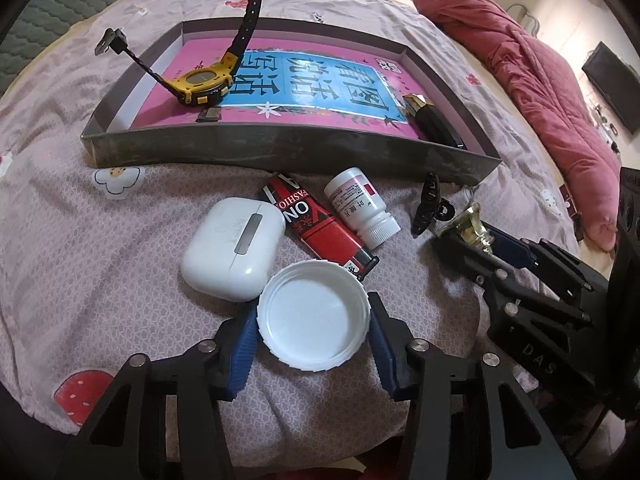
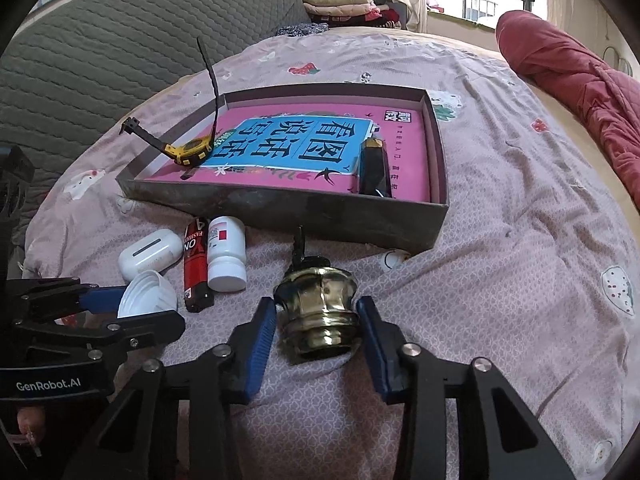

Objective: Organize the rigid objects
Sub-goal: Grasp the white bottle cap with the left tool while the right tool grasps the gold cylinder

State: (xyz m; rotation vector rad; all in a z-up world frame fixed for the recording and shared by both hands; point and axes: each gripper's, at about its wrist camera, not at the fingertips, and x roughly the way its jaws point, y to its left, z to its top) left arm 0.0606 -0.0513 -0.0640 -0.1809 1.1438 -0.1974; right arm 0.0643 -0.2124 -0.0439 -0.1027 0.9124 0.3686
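I have both grippers low over the bed (image 2: pixel 500 240), each straddling one loose item in front of the shallow box (image 1: pixel 280 152). The left gripper (image 1: pixel 314 326) has its jaws set around the white plastic lid (image 1: pixel 314 316), which lies open side up; the blue pads sit right at its ribbed rim, and I read that as a light pinch, though the contact on the left side is hard to confirm. The right gripper (image 2: pixel 318 334) brackets the gold metal cap (image 2: pixel 318 304), but a sliver of gap shows on both sides, so those jaws are spread, not gripping. I judge the lid light and slightly flexible, so a gentle squeeze across the ribbed rim should hold it. The cap looks heavier, stiff and polished, likely slippery; I would take it across the stepped lower band rather than the flared top. The soft bedding may let either tip. The box already holds a yellow watch (image 1: pixel 202 82) and a black lighter (image 1: pixel 434 120) on a pink book (image 1: pixel 320 80).
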